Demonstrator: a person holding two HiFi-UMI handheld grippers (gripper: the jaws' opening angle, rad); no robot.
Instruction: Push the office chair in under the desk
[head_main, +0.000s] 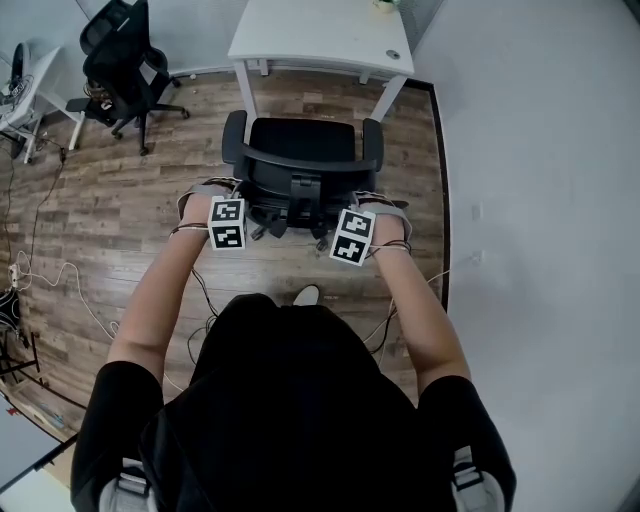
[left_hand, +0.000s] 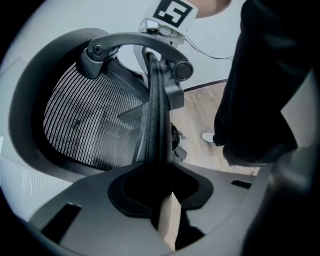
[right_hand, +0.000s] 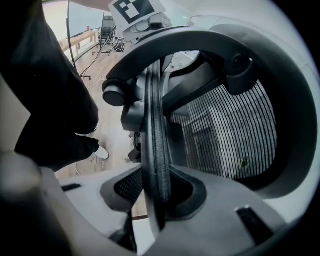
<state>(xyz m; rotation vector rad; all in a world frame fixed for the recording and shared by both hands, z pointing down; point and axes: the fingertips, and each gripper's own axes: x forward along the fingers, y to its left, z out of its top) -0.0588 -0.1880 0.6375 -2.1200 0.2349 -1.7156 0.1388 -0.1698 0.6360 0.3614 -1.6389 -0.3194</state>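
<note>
Floorboards (head_main: 100, 200) of wood fill the room, with a pale wall (head_main: 540, 150) along the right; a white surface (head_main: 310, 40) stands at the far end, its near legs (head_main: 241, 95) framing an open bay; the office chair (head_main: 300, 150) sits just short of that bay, seat toward the surface and back toward the person, with a strip of bare floor between seat front and surface edge, so I judge it not yet pushed in; a second black chair (head_main: 120, 60) stands well apart at the far left, and loose cables (head_main: 45, 270) trail down the left side; the left tongs (left_hand: 161, 200) are clamped on the left part of the backrest rim (left_hand: 154, 100), whose dark edge runs out between the jaws; the right tongs (right_hand: 156, 192) grip its right part likewise; the chair lies straight ahead of both tongs, the bay straight beyond it, and both hands are equally near, so the move seems to call for an even push forward; a lopsided one would likely swing the chair toward a leg
</note>
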